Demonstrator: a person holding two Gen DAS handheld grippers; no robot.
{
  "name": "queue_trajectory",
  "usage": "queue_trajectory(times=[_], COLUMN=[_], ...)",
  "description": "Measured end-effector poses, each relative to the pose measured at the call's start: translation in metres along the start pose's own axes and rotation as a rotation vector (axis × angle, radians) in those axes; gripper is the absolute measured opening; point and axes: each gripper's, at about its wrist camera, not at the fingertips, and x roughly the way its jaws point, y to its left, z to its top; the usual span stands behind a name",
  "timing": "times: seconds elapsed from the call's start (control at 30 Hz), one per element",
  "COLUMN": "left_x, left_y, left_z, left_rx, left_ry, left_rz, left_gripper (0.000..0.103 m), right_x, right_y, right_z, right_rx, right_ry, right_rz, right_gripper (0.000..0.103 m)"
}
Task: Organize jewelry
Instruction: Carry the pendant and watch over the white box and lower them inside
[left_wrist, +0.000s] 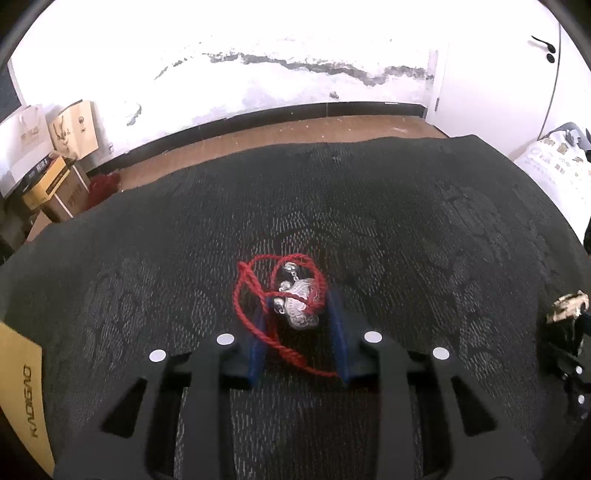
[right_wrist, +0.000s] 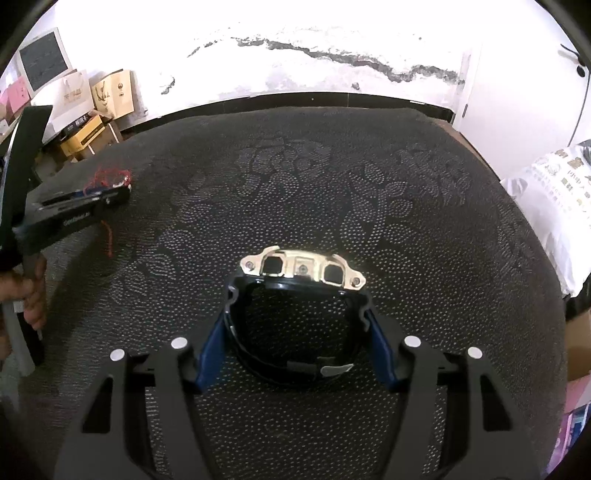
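Observation:
A red cord necklace with a silver pendant lies between the blue fingers of my left gripper; the jaws stand around the pendant, and whether they press on it is unclear. My right gripper has its blue fingers against both sides of a black wristwatch with a gold case, just above the dark patterned cloth. The left gripper and the red cord show at the left of the right wrist view. The watch also shows at the right edge of the left wrist view.
A yellow cardboard box lies at the cloth's near left. Cardboard boxes and paper bags stand on the floor at the far left by the white wall. A white printed bag sits at the right.

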Motion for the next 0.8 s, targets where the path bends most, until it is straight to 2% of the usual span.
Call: queue_trajectory(times=[0.3,0.47,0.8], left_x=[-0.044,-0.078,-0.155], left_y=[0.000,0.009,0.045], left_z=[-0.018,-0.018,-0.021], left_rx=[-0.004,-0.014,-0.006], left_ry=[0.014,-0.006,-0.023], left_rz=[-0.009,-0.005,0.027], left_gripper=[0.030,0.030,0.030], right_x=[-0.025,-0.044,-0.102], right_y=[0.019,0.037,0.111], right_z=[0.014,0.024,0.050], right_rx=[-0.032,-0.058,-0.150], right_ry=[-0.044,-0.078,-0.159], right_rz=[0.000,0.011,0.081], right_gripper=[0.063,0.063,0.063])
